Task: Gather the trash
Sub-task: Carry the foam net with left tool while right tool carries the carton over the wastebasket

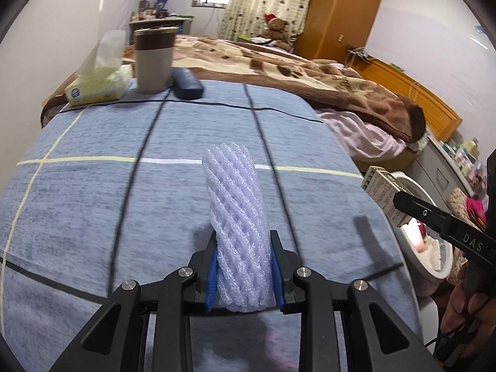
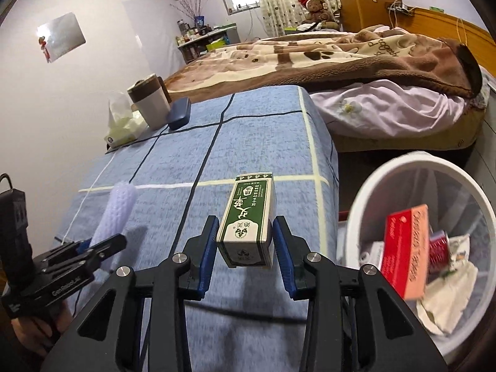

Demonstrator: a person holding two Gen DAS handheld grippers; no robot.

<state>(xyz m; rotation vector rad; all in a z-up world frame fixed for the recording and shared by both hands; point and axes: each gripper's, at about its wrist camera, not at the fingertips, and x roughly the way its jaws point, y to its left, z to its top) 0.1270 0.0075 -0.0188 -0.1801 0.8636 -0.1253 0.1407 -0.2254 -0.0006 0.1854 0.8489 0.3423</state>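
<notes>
My left gripper (image 1: pixel 243 245) is shut on a white foam net sleeve (image 1: pixel 237 204) and holds it above the blue checked table cover (image 1: pixel 124 210). The sleeve also shows in the right wrist view (image 2: pixel 116 214). My right gripper (image 2: pixel 245 229) is shut on a green and white carton (image 2: pixel 249 220), held above the table's right part, left of the white trash bin (image 2: pixel 365 192). The bin holds a red box (image 2: pixel 406 254), a red can and crumpled paper. The carton (image 1: pixel 384 192) and bin (image 1: pixel 434 248) also show at the right of the left wrist view.
At the table's far end stand a tissue pack (image 1: pixel 99 83), a brown and grey cup (image 1: pixel 155 59) and a dark blue case (image 1: pixel 187 83). A bed with a brown blanket (image 1: pixel 310 68) lies beyond. A wooden wardrobe (image 1: pixel 344 9) stands at the back.
</notes>
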